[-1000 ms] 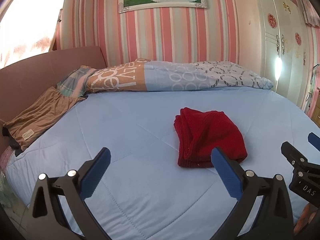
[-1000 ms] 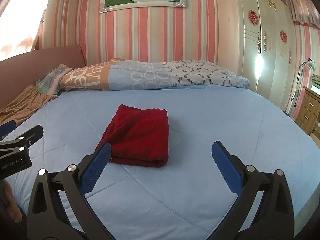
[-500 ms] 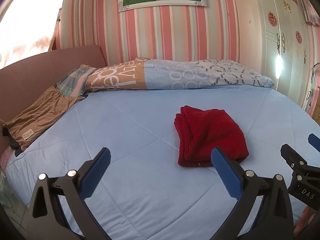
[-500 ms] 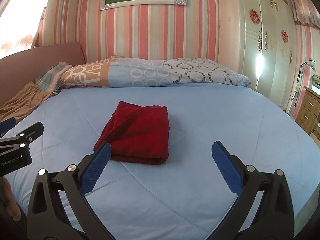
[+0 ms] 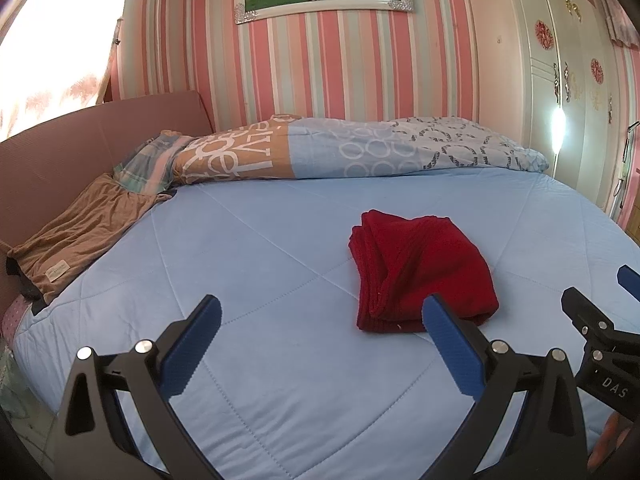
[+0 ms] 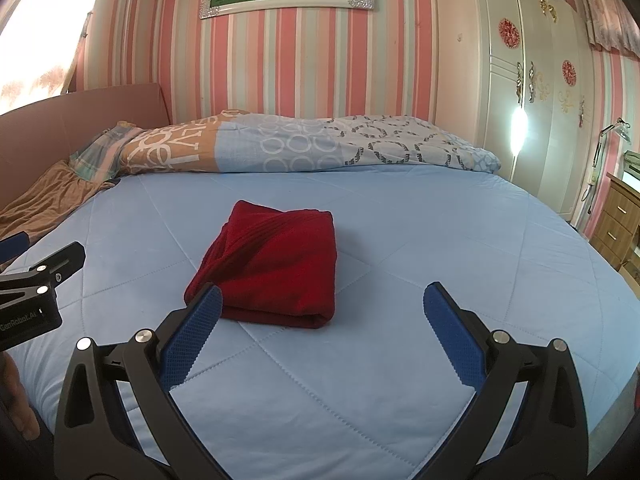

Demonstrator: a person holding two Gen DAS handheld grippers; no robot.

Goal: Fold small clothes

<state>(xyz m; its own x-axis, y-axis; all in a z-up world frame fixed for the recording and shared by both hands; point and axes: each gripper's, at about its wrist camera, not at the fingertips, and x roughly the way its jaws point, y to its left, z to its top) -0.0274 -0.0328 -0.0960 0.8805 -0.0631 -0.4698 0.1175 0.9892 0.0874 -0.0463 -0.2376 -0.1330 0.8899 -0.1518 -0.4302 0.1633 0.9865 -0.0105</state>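
The red cloth (image 5: 420,268) is seen lying on the bed (image 5: 280,240), near its middle, already folded into a compact stack with layered edges shown toward the headboard side. The left gripper (image 5: 320,320) and the right gripper (image 6: 322,308) are both held spread wide and empty above the near edge. Folding is judged done; nothing more is seen waiting except a brown garment (image 5: 80,236) at the left edge.

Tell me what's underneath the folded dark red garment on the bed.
The folded dark red garment lies directly on the light blue quilted bedspread. Whatever is beneath its folds is covered; nothing sticks out around its edges.
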